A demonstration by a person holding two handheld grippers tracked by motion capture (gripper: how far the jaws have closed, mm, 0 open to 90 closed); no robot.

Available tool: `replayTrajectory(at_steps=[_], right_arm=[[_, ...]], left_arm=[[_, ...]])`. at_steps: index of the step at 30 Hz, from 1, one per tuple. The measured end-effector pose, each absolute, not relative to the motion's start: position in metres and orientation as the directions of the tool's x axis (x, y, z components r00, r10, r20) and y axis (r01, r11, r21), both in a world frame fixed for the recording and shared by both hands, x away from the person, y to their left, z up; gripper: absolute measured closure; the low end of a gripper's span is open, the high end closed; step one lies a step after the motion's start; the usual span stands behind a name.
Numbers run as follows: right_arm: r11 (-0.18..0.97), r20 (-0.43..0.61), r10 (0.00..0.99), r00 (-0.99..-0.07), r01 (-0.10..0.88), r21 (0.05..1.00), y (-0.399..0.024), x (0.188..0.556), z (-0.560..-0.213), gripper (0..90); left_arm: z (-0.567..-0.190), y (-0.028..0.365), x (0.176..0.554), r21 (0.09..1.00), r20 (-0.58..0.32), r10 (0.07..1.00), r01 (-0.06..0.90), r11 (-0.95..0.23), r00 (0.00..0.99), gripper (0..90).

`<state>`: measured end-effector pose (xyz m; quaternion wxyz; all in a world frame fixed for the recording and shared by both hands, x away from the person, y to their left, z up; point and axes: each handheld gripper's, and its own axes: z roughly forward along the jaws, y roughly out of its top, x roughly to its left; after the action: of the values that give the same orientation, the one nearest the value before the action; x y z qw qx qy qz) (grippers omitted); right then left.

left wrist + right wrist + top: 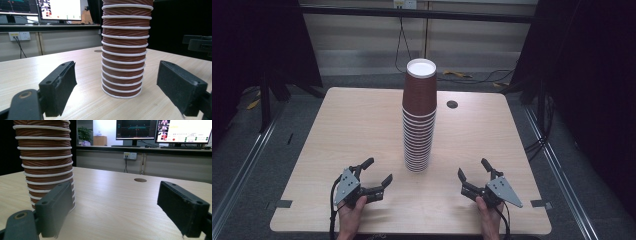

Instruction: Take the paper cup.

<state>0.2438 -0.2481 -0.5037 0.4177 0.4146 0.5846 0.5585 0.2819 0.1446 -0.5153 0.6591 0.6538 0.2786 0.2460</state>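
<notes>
One tall stack of brown paper cups (418,117), rims down and white-edged, stands upright near the middle of the wooden table (337,135), white base uppermost. Left gripper (378,172): jaws spread wide, holding nothing, resting near the table's front edge, left of the stack and apart from it; in the left gripper view the stack (124,50) rises ahead between the jaws, not touched. Right gripper (473,170): jaws likewise released and empty, front right of the stack; in the right gripper view the stack (45,157) stands behind the left jaw. Round grommet hole (452,104) lies right of the stack.
</notes>
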Motion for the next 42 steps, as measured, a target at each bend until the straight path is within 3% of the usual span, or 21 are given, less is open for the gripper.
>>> replayTrajectory(at_steps=[13,26,42], right_arm=[[0.026,-0.007,0.949,-0.315,0.056,0.998,-0.249,0.246,-0.503,12.9],[0.09,-0.049,0.946,-0.32,0.116,0.989,-0.239,0.251,-0.499,13.2],[0.065,-0.014,0.903,-0.43,0.106,0.992,-0.23,0.261,-0.465,14.0]], left_arm=[[-0.515,0.145,0.282,0.999,-0.04,0.686,0.034,0.022,0.727,15.5],[-0.515,0.146,0.282,0.999,-0.038,0.682,0.031,0.022,0.73,15.5],[-0.516,0.146,0.282,0.999,-0.046,0.674,0.032,0.034,0.737,15.5]])
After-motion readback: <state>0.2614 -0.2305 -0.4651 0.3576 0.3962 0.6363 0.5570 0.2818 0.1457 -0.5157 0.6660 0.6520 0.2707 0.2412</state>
